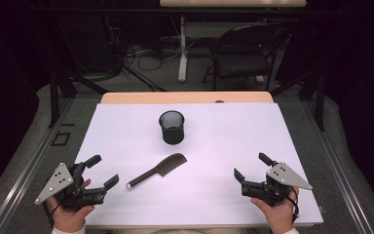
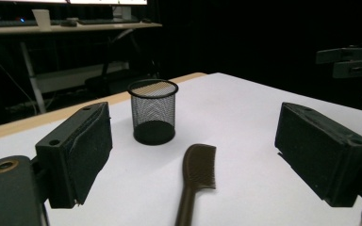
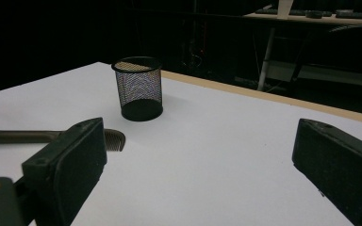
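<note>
**Q:** Gripper positions first, please: where are the two, and how do their jaws stand?

**A:** Left gripper (image 1: 100, 170) rests at the near left corner of the white counter (image 1: 233, 131), held in a hand (image 1: 70, 217). Its jaws stand wide apart with nothing between them. Right gripper (image 1: 253, 168) sits at the near right corner in the other hand (image 1: 277, 212), jaws likewise spread and empty. Each gripper points inward, toward the middle of the counter.

**Q:** Where is the comb relative to them?

**A:** A dark comb (image 1: 158, 170) lies flat on the counter between the two grippers, nearer the left one. Its handle end points at the left gripper and stops just short of the nearer jaw, not touching. In the left gripper view the comb (image 2: 195, 181) lies ahead between the jaws, teeth facing right. In the right gripper view the comb (image 3: 37, 136) lies off to the left, partly hidden behind the left-hand jaw.

**Q:** Anything else on the counter?

**A:** A black mesh cup (image 1: 171, 126) stands upright beyond the comb, well apart from both grippers and farther from them than the comb.
</note>
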The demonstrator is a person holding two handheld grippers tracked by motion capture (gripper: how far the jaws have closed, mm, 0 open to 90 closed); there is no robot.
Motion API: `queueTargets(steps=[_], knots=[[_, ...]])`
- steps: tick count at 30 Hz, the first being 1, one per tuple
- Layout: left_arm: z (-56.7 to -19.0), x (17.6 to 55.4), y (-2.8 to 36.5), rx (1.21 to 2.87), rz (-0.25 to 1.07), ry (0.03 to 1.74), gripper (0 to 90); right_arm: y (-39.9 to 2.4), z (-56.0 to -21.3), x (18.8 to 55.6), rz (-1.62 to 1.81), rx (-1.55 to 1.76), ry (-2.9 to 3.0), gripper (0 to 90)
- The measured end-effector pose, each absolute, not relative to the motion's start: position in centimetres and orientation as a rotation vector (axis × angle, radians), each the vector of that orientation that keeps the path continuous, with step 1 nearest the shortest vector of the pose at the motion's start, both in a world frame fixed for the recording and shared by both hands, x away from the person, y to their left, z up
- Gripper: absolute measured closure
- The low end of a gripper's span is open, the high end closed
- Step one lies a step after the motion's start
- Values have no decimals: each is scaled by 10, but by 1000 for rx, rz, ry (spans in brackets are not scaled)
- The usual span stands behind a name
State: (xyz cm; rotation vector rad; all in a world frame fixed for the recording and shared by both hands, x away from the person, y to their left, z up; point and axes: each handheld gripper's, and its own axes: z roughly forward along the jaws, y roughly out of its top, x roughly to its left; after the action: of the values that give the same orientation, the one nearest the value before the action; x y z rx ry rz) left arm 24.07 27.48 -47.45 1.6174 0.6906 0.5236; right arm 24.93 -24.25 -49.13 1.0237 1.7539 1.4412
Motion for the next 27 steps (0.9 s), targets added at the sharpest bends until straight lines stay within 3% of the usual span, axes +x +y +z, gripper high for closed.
queueTargets(steps=[27], knots=[[-472, 239, 274, 1628, 473, 742, 116, -234, -501, 257, 1411, 1013, 1809, 47]])
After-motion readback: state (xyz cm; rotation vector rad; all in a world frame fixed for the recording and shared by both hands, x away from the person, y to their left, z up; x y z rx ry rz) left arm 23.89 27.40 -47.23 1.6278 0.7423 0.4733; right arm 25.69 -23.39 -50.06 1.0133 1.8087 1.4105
